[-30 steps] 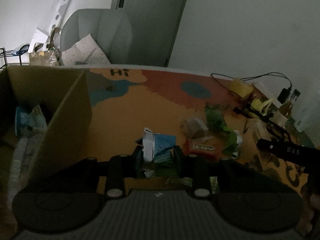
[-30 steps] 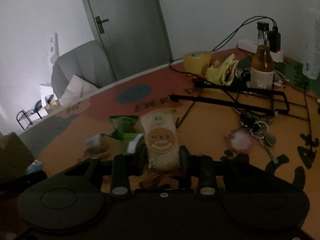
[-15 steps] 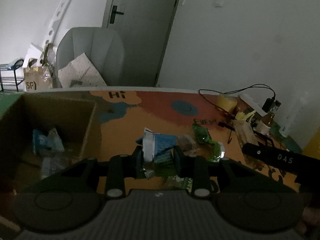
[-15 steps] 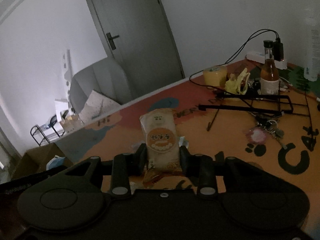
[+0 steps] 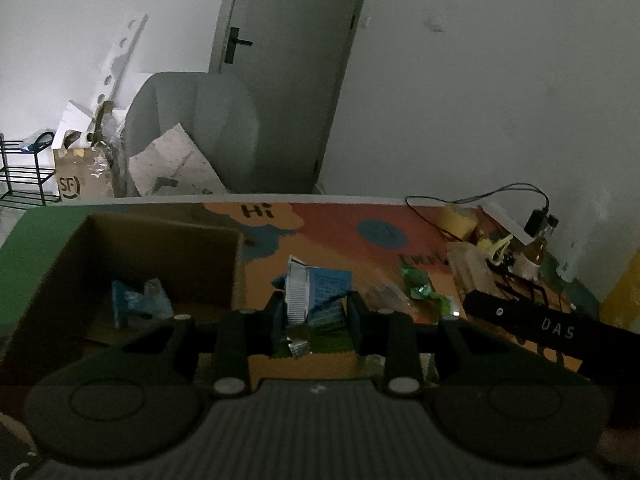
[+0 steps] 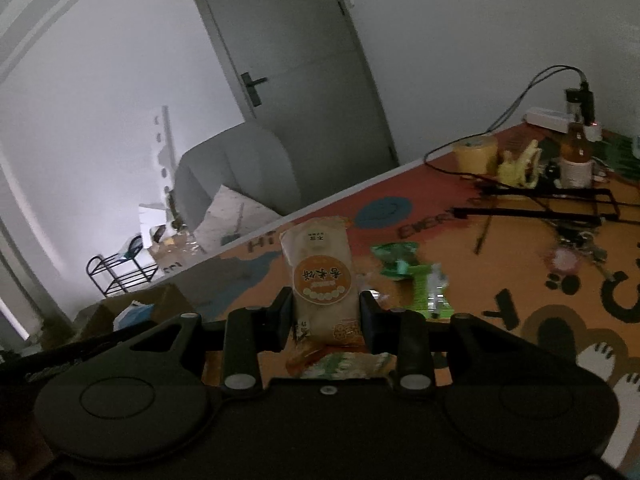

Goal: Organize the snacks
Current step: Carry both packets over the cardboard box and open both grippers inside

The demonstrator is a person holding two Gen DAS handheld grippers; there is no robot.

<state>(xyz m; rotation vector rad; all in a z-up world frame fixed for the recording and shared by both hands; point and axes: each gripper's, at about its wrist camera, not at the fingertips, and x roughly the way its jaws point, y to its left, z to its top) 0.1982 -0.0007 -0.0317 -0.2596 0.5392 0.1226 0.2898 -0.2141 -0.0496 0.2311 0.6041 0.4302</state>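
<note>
Up off the desk (image 5: 340, 232), the left gripper (image 5: 316, 312) is clamped on a blue snack packet (image 5: 320, 292), its fingers pressed against both sides. The packet is crumpled, with a pale ribbed seal along its left edge and fine print on the blue face; it stands nearly upright, tilted a little to the left. Just left of it sits an open cardboard box (image 5: 236, 264) with another blue packet (image 5: 136, 304) lying inside.

Likewise, the right gripper (image 6: 325, 316) is closed on a beige snack packet (image 6: 320, 276), held upright between its fingers. This one is a tall, soft pouch with a round orange label bearing dark characters and a row of pale dots; a small white tag sits near its top. Beyond it, green wrappers (image 6: 412, 272) lie scattered on the colourful desk, which is printed with paw marks and letters. Farther right stand a yellow tape roll (image 6: 476, 156), a brown bottle (image 6: 576, 152) and a black wire rack (image 6: 560, 204).
</note>
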